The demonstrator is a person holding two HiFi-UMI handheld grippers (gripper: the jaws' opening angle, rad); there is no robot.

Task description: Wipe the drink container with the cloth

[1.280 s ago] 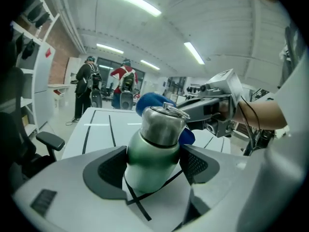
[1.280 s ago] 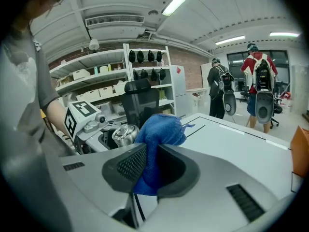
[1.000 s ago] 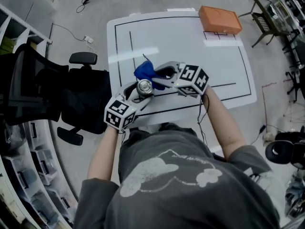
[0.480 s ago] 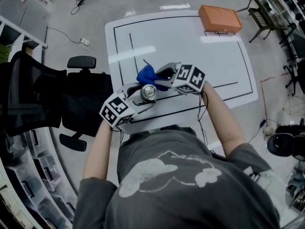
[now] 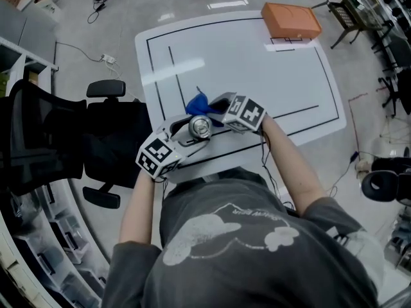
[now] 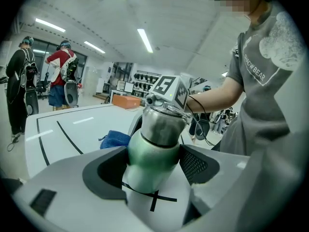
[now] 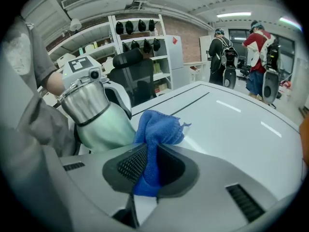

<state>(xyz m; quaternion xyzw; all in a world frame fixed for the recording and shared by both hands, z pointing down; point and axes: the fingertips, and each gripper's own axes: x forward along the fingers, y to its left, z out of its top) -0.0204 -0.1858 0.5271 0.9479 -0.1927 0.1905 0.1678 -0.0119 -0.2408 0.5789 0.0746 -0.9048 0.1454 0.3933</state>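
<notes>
A pale green metal bottle [image 6: 153, 153] with a steel cap [image 5: 200, 128] stands upright near the table's front edge. My left gripper [image 6: 150, 166] is shut on the bottle's body [image 7: 101, 122], both pads pressed to its sides. The blue cloth [image 7: 155, 138] is bunched and pinched in my right gripper [image 7: 150, 170], which is shut on it. In the right gripper view the cloth lies right beside the bottle, just behind it; whether they touch I cannot tell. From the head view the cloth [image 5: 197, 104] shows beyond the cap, with the right gripper [image 5: 215, 108] to its right and the left gripper [image 5: 189, 136] below.
The white table [image 5: 257, 69] carries black marked lines. An orange box [image 5: 290, 19] sits at its far right corner. A black office chair [image 5: 70, 140] stands left of the table. Two people [image 7: 241, 57] stand beyond the table's far side.
Both grippers with bottle and cloth have stayed together; the cloth has shifted slightly along the bottle's far side. The head camera has tilted, so the table appears a little higher and further left.
</notes>
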